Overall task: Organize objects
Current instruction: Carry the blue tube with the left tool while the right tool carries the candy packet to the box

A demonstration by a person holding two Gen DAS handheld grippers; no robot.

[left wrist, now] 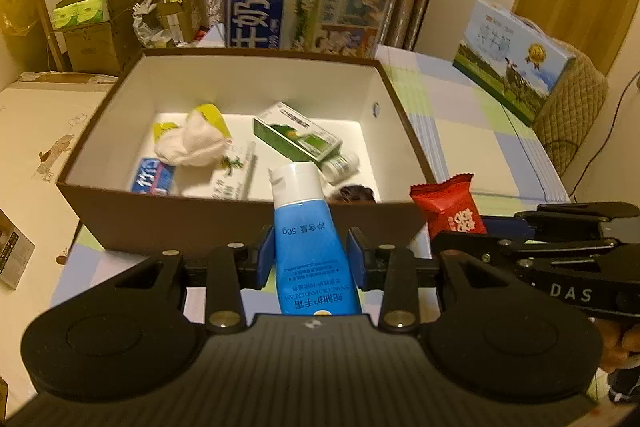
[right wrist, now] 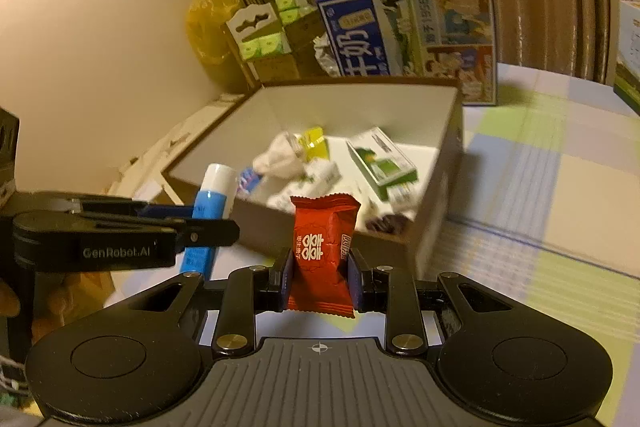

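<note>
My left gripper (left wrist: 311,259) is shut on a blue hand-cream tube (left wrist: 306,239) with a white cap, held just before the near wall of a brown box (left wrist: 168,219). The tube's cap reaches over that wall. My right gripper (right wrist: 319,275) is shut on a red candy packet (right wrist: 322,255), also short of the box (right wrist: 436,211). In the left wrist view the red packet (left wrist: 446,205) shows to the right of the tube. Inside the box lie a green carton (left wrist: 298,137), a white crumpled wrapper (left wrist: 196,143), a blue pack (left wrist: 154,179) and a small bottle (left wrist: 342,165).
A large blue milk carton box (left wrist: 308,3) stands behind the brown box, another carton (left wrist: 516,59) on a quilted seat at the right. Cardboard boxes with green packs (left wrist: 92,7) crowd the back left. A checked cloth (right wrist: 540,187) covers the table.
</note>
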